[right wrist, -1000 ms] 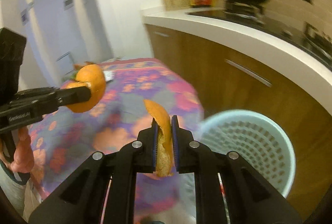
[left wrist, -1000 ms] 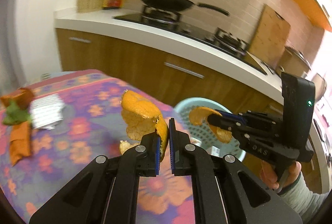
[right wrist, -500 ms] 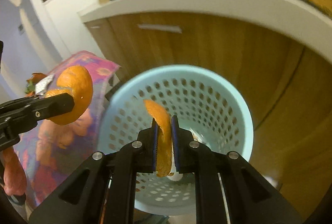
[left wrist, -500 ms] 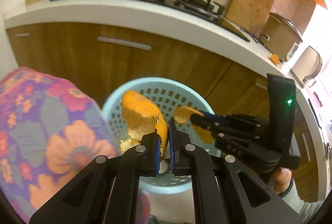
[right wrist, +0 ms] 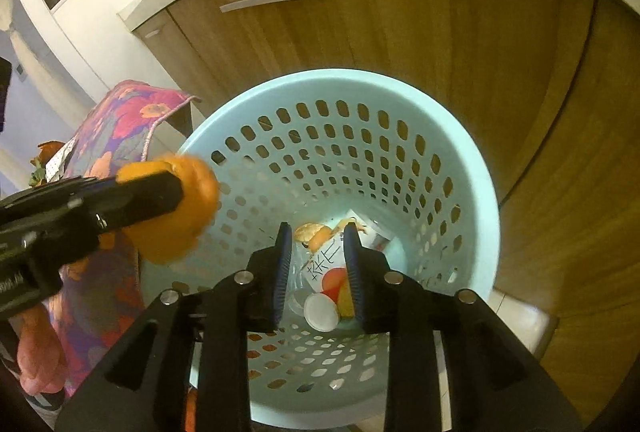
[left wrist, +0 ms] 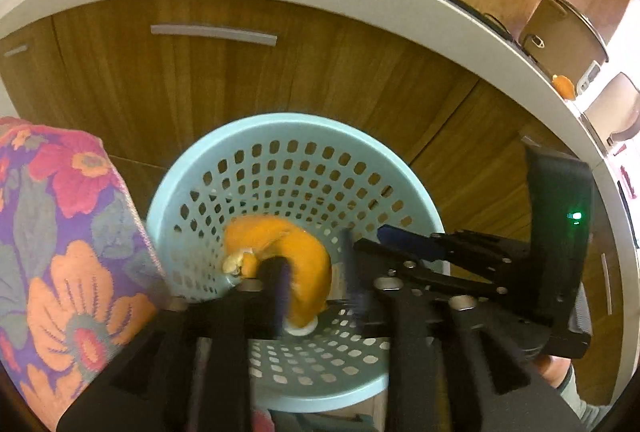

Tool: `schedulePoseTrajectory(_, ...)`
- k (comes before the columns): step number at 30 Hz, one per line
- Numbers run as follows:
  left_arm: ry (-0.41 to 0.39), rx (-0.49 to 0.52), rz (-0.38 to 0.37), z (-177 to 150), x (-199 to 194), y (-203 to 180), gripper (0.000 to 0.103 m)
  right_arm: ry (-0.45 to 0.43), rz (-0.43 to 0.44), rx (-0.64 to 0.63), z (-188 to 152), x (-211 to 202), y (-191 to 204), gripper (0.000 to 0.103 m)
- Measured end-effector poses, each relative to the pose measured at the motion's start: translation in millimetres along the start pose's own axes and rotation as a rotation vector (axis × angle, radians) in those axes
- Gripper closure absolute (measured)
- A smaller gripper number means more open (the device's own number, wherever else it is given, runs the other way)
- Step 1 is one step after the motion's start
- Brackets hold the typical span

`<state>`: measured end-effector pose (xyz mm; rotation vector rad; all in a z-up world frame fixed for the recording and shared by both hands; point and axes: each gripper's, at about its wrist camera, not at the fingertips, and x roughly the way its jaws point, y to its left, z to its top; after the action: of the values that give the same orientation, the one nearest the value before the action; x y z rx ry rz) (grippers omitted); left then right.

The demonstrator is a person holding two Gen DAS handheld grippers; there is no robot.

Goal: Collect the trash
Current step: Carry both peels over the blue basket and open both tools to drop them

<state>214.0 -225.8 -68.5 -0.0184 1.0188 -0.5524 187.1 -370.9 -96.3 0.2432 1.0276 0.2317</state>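
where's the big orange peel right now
The big orange peel is between the left gripper fingers as its jaws have just been opening, above the light blue basket, beside the floral tablecloth.

1. The bin (right wrist: 472, 168) is pale blue plastic, smooth, perforated.
2. The cabinet doors (right wrist: 420, 16) are brown wood grain with a slight sheen.
3. The tablecloth (left wrist: 60, 232) is woven floral cloth, matt.
4. The orange peel (left wrist: 296, 252) looks dimpled.
5. Both tools are matt black plastic.

Your right gripper (right wrist: 318, 264) has just been opening; its small peel strip (right wrist: 320, 234) now lies in the blue basket (right wrist: 460, 168). Your left gripper (left wrist: 316, 284) has just been opening too, and the large orange peel (left wrist: 296, 252) sits loose between blurred fingers above the basket.
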Motion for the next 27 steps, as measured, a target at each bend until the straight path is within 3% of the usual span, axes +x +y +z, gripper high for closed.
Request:
schedulePoseTrajectory(6,0.000,0.005,0.007,-4,3,3,0.065,-0.023,-0.033,0.010,-3,-11,-6,0.079)
schedulePoseTrajectory(15,-0.034,0.002,0.028,-12,-23,4,0.062,-0.087,-0.034,0.014,-5,-45,-2,0.079)
schedulePoseTrajectory(22,-0.129,-0.010,0.036,-24,-77,10,0.056,-0.149,-0.009,-0.036,2,-73,28,0.079)
schedulePoseTrajectory(27,-0.229,-0.032,0.061,-35,-127,24,0.041,-0.189,0.029,-0.109,12,-88,71,0.076)
